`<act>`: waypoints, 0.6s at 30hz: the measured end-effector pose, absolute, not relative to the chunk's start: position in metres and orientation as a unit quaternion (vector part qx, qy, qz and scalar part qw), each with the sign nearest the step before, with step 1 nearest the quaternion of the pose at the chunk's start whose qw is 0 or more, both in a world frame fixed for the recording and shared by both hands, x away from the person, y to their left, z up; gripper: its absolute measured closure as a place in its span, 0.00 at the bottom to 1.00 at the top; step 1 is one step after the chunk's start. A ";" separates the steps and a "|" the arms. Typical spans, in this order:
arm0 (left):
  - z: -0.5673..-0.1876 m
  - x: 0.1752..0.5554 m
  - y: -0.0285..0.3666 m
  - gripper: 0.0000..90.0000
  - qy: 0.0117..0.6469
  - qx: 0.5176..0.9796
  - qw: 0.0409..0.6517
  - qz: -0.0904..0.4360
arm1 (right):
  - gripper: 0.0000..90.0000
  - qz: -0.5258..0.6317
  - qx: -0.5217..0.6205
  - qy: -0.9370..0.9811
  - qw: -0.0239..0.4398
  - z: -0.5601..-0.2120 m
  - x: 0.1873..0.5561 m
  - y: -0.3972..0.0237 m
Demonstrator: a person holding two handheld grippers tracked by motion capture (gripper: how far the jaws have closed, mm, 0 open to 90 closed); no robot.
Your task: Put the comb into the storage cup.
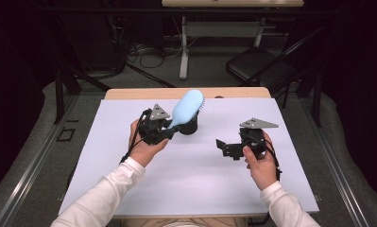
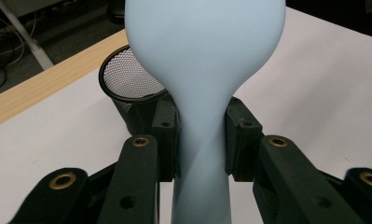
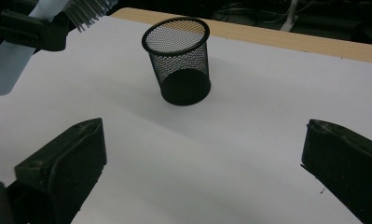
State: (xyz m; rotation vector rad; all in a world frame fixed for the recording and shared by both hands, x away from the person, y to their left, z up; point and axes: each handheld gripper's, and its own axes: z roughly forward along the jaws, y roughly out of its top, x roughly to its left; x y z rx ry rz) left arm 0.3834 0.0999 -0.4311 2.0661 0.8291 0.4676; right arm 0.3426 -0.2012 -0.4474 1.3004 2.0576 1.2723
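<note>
Your left gripper (image 1: 169,131) is clamping the blue hairbrush (image 1: 186,108) handle beside the mesh cup (image 3: 179,60) | your right gripper (image 1: 225,148) is holding its jaws wide apart, gripping nothing.

Hairbrush (image 2: 204,60) head cut off above

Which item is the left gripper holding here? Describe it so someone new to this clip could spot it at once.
On the white table, look left of centre, where the left gripper is clamped on the narrow handle of a pale blue hairbrush. Its oval head rises over the black mesh cup. It is the one light-coloured item among black gear, with bristles on its far side.
</note>
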 end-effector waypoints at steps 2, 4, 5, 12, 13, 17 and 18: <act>-0.431 0.384 0.101 0.77 0.332 0.822 0.422 0.191 | 0.00 0.453 0.467 0.735 0.192 -0.444 0.346 -0.202; -0.430 0.384 0.101 0.78 0.334 0.818 0.426 0.195 | 0.00 0.454 0.470 0.732 0.190 -0.441 0.350 -0.202; -0.430 0.384 0.101 0.78 0.335 0.817 0.427 0.196 | 0.00 0.455 0.471 0.733 0.186 -0.440 0.352 -0.203; -0.429 0.384 0.100 0.77 0.334 0.809 0.439 0.205 | 0.00 0.459 0.478 0.728 0.177 -0.429 0.360 -0.204; -0.429 0.384 0.100 0.78 0.334 0.807 0.440 0.207 | 0.00 0.458 0.478 0.728 0.176 -0.427 0.361 -0.204; -0.429 0.383 0.100 0.78 0.333 0.804 0.445 0.211 | 0.00 0.458 0.478 0.729 0.173 -0.423 0.366 -0.203; -0.429 0.384 0.100 0.78 0.333 0.804 0.445 0.211 | 0.00 0.456 0.477 0.731 0.173 -0.422 0.367 -0.202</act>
